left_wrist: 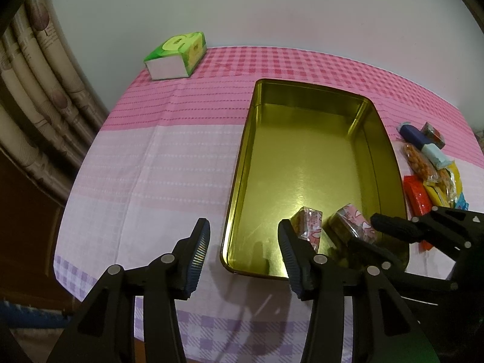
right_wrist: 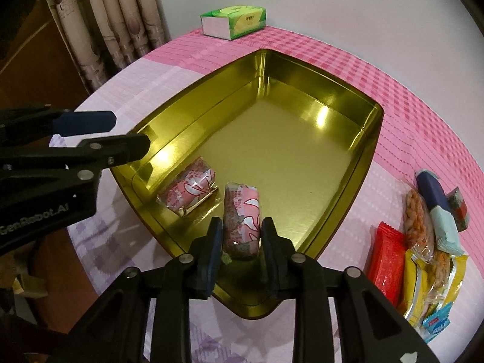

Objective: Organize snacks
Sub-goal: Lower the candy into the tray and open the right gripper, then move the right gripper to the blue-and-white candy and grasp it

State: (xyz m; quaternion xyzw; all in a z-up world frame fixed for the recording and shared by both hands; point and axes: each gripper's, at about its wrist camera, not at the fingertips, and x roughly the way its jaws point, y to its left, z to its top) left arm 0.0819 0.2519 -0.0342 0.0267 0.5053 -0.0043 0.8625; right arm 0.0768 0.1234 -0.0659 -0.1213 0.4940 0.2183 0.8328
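I count 2 pink snack packs in the gold tin (right_wrist: 357, 163): 1 lying loose (right_wrist: 187, 190), 1 (right_wrist: 242, 214) between the right gripper (right_wrist: 242, 233) jaws, barely parted. Left gripper (left_wrist: 242, 242) jaws stand apart, empty. The snack pile (right_wrist: 423, 242) remains on the counter (right_wrist: 423, 96).

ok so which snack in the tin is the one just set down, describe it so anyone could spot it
Start at the gold tin on the pink cloth. Two pink wrapped snacks lie at its near end. It is the pink snack between the right hand-held gripper fingers, lengthwise; its twin lies free, nearer the tin's left wall.
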